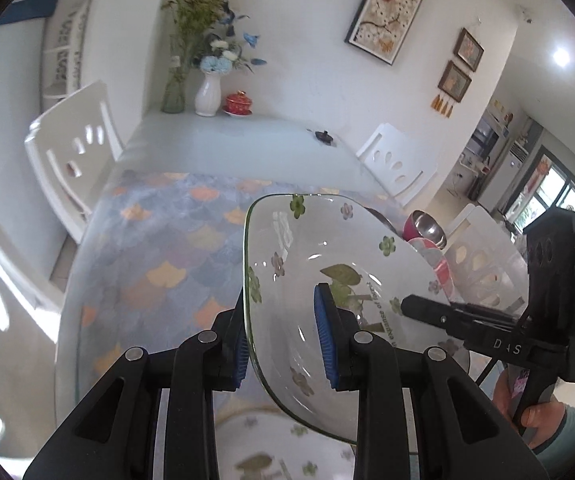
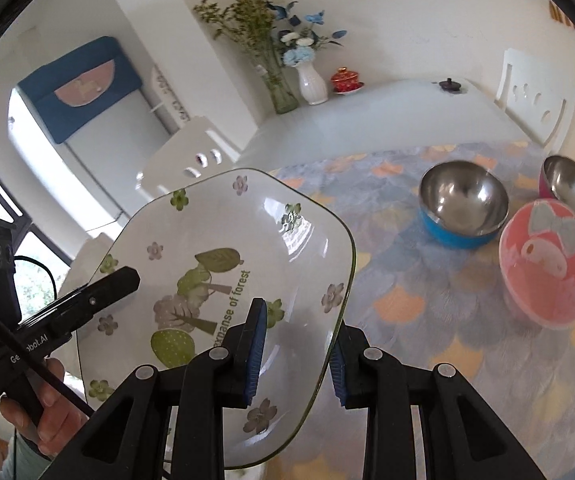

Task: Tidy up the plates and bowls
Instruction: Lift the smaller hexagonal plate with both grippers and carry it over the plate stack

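Note:
A white squarish plate [image 1: 307,264] with green leaf and flower prints is held up in the air above the table. My left gripper [image 1: 285,344] is shut on its left rim. My right gripper [image 2: 297,348] is shut on the opposite rim of the same plate [image 2: 215,264]. A second matching plate [image 1: 271,452] lies on the table below. A steel bowl with a blue outside [image 2: 461,204], a steel bowl with a magenta outside [image 2: 571,188] and a pink bowl [image 2: 547,264] stand on the table to the right.
The table carries a patterned blue and orange cloth [image 1: 159,256]. White chairs [image 1: 71,156] stand around it. Two flower vases [image 1: 207,92], a red lidded cup [image 1: 239,104] and a small dark object [image 1: 323,136] stand at the far end.

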A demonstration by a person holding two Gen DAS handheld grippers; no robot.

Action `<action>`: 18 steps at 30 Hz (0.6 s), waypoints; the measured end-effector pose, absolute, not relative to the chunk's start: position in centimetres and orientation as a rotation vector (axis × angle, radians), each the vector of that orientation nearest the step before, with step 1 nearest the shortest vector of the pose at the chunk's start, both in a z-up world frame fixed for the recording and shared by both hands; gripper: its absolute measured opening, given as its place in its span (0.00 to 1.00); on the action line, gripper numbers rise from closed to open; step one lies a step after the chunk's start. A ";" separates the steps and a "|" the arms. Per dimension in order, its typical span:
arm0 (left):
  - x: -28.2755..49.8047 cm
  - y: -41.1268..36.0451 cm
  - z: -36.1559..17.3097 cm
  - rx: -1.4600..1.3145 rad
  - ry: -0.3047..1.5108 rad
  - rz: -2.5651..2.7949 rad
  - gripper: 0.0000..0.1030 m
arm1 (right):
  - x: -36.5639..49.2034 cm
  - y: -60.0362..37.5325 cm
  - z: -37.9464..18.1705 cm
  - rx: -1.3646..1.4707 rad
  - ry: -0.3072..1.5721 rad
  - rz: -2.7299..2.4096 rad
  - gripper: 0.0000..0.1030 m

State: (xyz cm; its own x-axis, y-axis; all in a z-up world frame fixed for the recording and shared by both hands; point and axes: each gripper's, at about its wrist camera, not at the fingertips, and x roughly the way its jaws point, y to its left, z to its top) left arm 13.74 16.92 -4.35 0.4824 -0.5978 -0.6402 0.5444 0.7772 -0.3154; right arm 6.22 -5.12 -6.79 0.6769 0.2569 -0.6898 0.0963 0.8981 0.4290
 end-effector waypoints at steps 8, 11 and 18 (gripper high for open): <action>8.9 21.0 -5.7 -0.130 0.856 -0.586 0.25 | 2.6 -1.9 -7.2 0.463 0.893 0.187 0.27; 7.1 22.1 -6.4 -0.150 0.879 -0.547 0.25 | 1.4 -0.7 -7.9 0.457 0.923 0.212 0.27; 3.8 24.4 -8.3 -0.179 0.918 -0.505 0.25 | -0.9 1.4 -10.0 0.451 1.030 0.250 0.27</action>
